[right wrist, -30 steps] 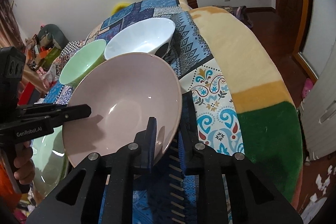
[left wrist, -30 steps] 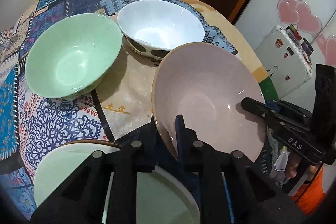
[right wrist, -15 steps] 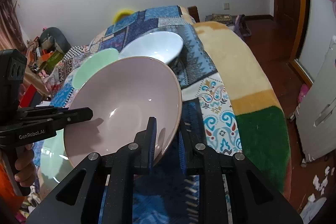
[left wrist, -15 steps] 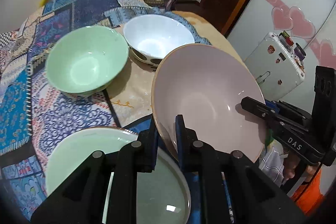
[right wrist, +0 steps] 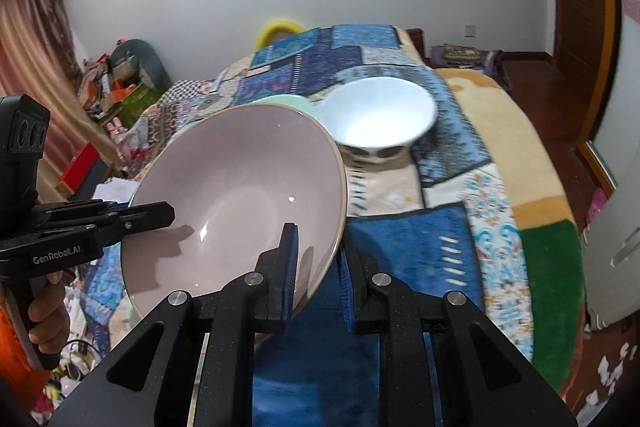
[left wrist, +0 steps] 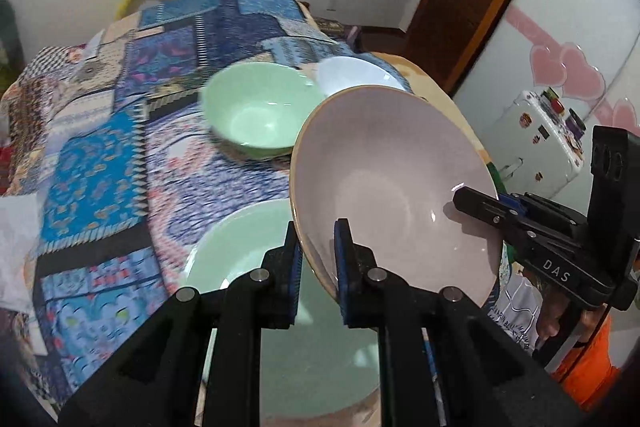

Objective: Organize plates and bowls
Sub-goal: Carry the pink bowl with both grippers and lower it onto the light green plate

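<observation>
While both of my grippers were clamped on the same dish, the pink bowl (left wrist: 394, 183) hung tilted in the air above the patterned blanket (left wrist: 96, 163), touching nothing else. My left gripper (left wrist: 317, 259) had its blue pads pinched narrow on the bowl's near rim, one pad inside the bowl and one outside, and my right gripper (right wrist: 318, 263) did the same on the opposite edge, so the bowl was carried between the two. From the left wrist view I could see the right tool reaching in from the right, its black finger lying against the inside of the rim; from the right wrist view the left tool came in from the left, with a hand (right wrist: 48, 311) wrapped round its grip. Below the raised bowl, and partly hidden by it and by my left fingers, lay a pale green plate (left wrist: 240, 247) flat on the blanket. Farther back stood a green bowl (left wrist: 260, 107), upright, and just beside it a white bowl (right wrist: 380, 113) with dark spots on its outer wall; whether those two touched, I could not tell, since the pink rim covered the gap in both views. A white cabinet (left wrist: 536, 147) stood off the far right side, well apart from the dishes.
</observation>
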